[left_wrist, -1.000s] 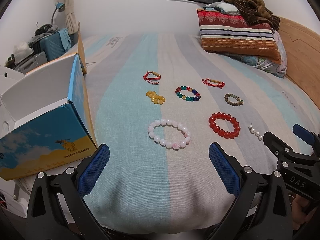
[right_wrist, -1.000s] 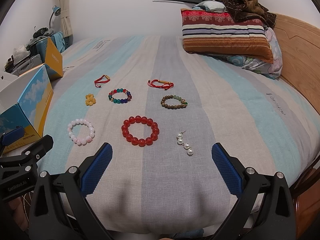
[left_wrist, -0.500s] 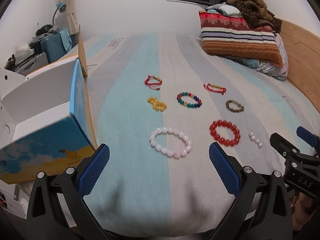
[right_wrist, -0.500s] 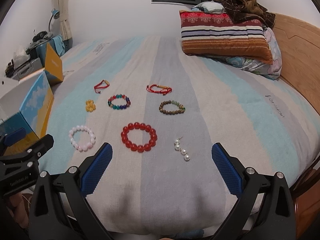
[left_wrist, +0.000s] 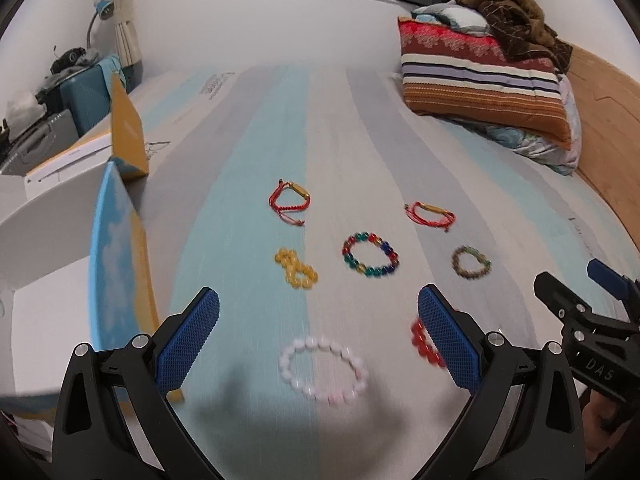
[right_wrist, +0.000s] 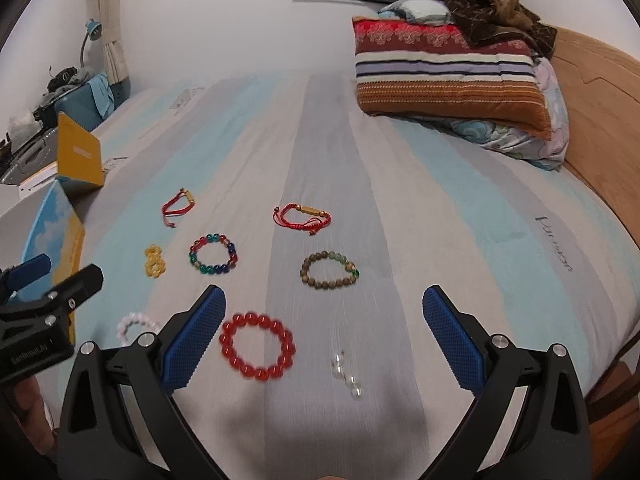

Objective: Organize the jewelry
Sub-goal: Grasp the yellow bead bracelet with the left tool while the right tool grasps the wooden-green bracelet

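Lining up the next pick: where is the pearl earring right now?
In the right wrist view the pearl earring lies on the bedspread between the open right gripper fingers, just right of the red bead bracelet.

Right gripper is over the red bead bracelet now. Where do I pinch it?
Judging by its pose, pinch the red bead bracelet across one side of its loop, from above: it lies flat on the bedspread, one finger inside the ring, one outside. The right gripper is open.

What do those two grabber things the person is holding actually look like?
Each hand-held gripper is a black plastic frame with silver bolts, ending in two fingers faced with blue, dimpled pads. The left hand-held gripper carries white lettering reading "GenRobot.AI" on its body; the right hand-held gripper is marked "DAS". No cables or sleeves show.
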